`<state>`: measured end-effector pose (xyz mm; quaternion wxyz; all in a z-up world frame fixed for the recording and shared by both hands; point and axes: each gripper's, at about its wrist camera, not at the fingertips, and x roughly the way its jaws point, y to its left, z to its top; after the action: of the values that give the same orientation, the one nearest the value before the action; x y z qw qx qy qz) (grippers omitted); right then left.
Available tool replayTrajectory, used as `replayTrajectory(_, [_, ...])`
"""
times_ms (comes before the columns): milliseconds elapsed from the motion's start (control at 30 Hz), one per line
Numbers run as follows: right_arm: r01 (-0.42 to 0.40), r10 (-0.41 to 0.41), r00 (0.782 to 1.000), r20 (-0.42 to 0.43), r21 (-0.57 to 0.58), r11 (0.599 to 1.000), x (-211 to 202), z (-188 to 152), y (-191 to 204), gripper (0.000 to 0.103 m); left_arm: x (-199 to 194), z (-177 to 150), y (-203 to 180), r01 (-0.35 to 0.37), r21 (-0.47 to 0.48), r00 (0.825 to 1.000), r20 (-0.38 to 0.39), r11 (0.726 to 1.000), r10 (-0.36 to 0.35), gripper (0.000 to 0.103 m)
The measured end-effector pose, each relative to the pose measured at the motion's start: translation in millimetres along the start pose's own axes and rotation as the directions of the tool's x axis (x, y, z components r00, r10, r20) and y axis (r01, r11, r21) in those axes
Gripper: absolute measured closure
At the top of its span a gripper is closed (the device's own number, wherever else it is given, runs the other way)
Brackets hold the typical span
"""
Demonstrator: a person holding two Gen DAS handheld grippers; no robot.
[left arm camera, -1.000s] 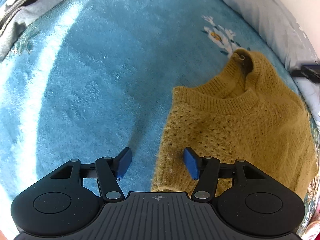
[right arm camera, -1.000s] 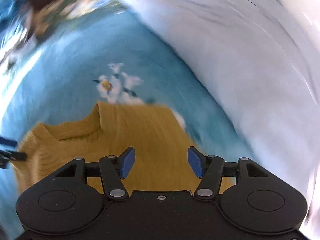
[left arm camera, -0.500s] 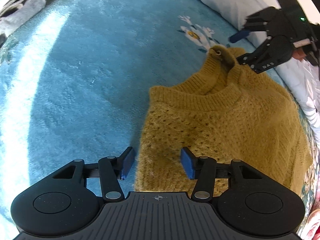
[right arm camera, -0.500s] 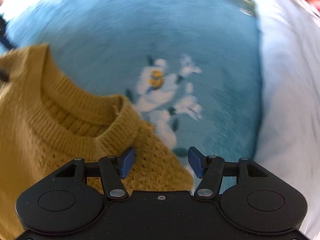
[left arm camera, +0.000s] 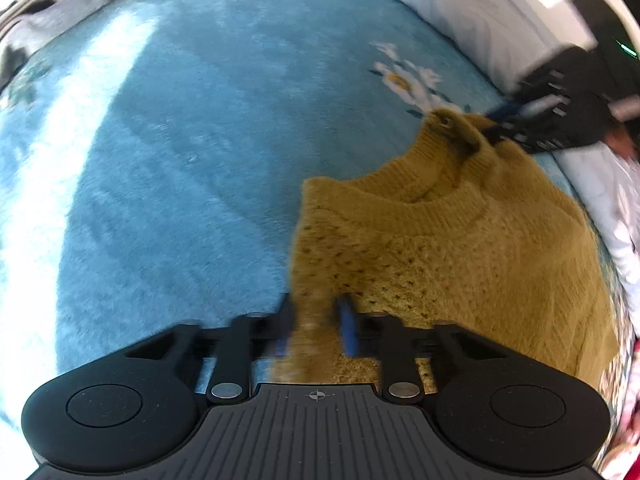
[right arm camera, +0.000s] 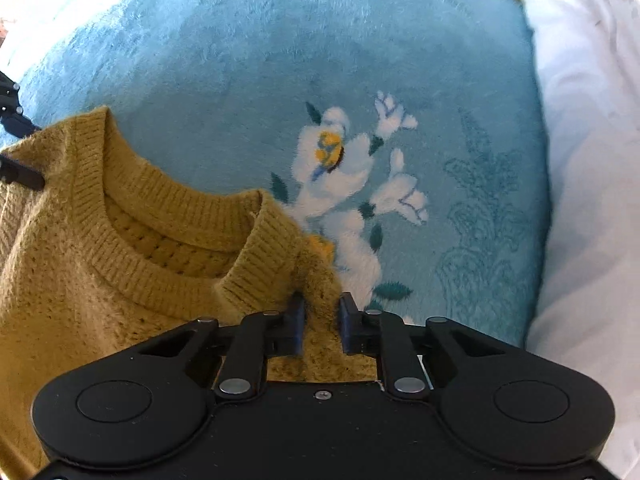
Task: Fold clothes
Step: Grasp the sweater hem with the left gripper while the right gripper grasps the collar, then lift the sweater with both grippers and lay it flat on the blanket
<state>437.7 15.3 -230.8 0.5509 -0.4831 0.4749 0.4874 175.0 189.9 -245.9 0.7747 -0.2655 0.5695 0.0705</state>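
Note:
A mustard-yellow knit sweater [left arm camera: 460,256] lies on a blue plush blanket [left arm camera: 180,160], its ribbed collar [right arm camera: 168,240] facing away from me. My left gripper [left arm camera: 316,320] has its jaws closed in on the sweater's left shoulder edge, with knit between the blue pads. My right gripper [right arm camera: 322,320] is pinched on the right shoulder by the collar; it also shows in the left wrist view [left arm camera: 536,120] at the far corner of the sweater.
A white flower pattern [right arm camera: 352,184] is woven into the blanket beyond the collar. White bedding [right arm camera: 592,160] lies along the right side. Grey clothes [left arm camera: 52,20] are heaped at the far left.
Both grippers closed from wide open onto the sweater's shoulders. The right gripper came down to the collar's right corner; the left moved onto the left edge.

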Motion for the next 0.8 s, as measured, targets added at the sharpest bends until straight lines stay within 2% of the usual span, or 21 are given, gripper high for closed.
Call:
replayTrajectory(100, [0.062,-0.067,0.996,0.062,0.086,0.994,-25.9,-17.3,8.7,0.087,-11.3,2.0,-1.2,-0.036,-0.048,0.999,0.014,0.998,0.037,0.096])
replayTrajectory(233, [0.142,-0.169,0.979,0.115,0.216,0.966,-69.7,-42.8,21.4,0.089,-40.7,1.9,-27.4,-0.074,0.052,0.994,0.090,0.996,0.069,0.096])
replayTrajectory(333, [0.216,-0.270,0.953,0.135,0.320,0.923,-105.1,-65.6,38.5,0.089,-68.8,0.3,-49.6,-0.082,0.132,0.986,0.155,0.988,0.061,0.096])
replayTrajectory(400, [0.268,-0.347,0.928,0.138,0.404,0.875,-129.5,-85.1,50.1,0.089,-89.8,-1.4,-63.9,-0.084,0.172,0.978,0.205,0.981,0.048,0.096])
replayTrajectory(500, [0.329,-0.461,0.878,0.130,0.536,0.777,-172.6,-122.1,67.8,0.089,-125.2,-6.1,-89.9,-0.071,0.236,0.957,0.289,0.969,-0.001,0.096])
replayTrajectory(567, [0.358,-0.531,0.839,0.120,0.614,0.704,-202.2,-145.1,84.4,0.089,-153.2,-12.7,-111.5,-0.067,0.299,0.939,0.341,0.952,-0.041,0.096])
replayTrajectory(733, [0.399,-0.694,0.713,0.105,0.753,0.524,-291.8,-201.9,137.7,0.090,-217.8,-31.6,-170.0,-0.087,0.437,0.879,0.457,0.895,-0.138,0.097])
replayTrajectory(800, [0.404,-0.750,0.655,0.093,0.796,0.451,-328.5,-222.2,159.6,0.090,-248.3,-38.1,-188.0,-0.091,0.472,0.845,0.502,0.877,-0.183,0.097])
